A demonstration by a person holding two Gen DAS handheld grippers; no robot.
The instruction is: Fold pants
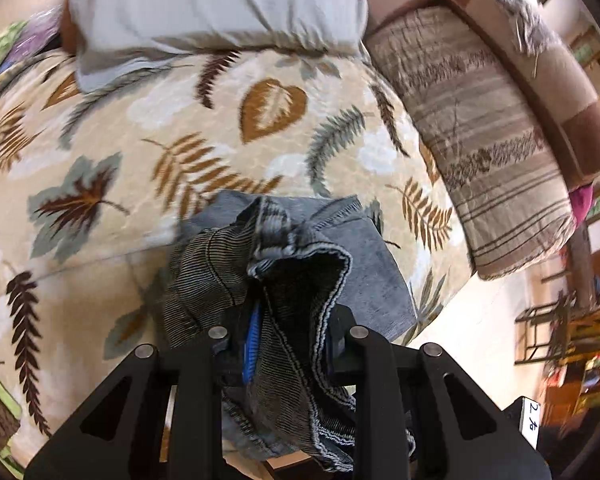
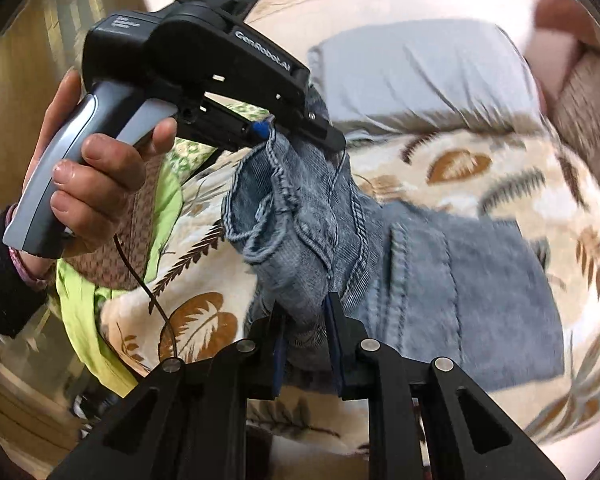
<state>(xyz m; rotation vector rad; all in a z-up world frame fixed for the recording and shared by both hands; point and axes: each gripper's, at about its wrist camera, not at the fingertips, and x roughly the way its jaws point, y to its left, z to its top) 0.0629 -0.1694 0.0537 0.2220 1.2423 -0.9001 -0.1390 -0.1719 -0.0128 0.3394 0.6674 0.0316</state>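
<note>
Grey-blue corduroy pants [image 2: 460,280] lie partly on the leaf-patterned bed cover [image 2: 500,168], with one end lifted. My left gripper [image 1: 288,340] is shut on a bunched hem of the pants [image 1: 300,264], held above the bed. In the right wrist view the left gripper [image 2: 288,128] shows from the side, held in a hand, clamping the upper hem. My right gripper [image 2: 306,332] is shut on the pants lower down, the fabric pinched between its blue pads [image 2: 334,320].
A light grey pillow [image 1: 220,4] lies at the head of the bed; it also shows in the right wrist view [image 2: 420,76]. A striped folded quilt [image 1: 488,140] sits on the right. A green blanket [image 2: 84,304] hangs off the bed's left. Furniture [image 1: 568,328] stands beyond.
</note>
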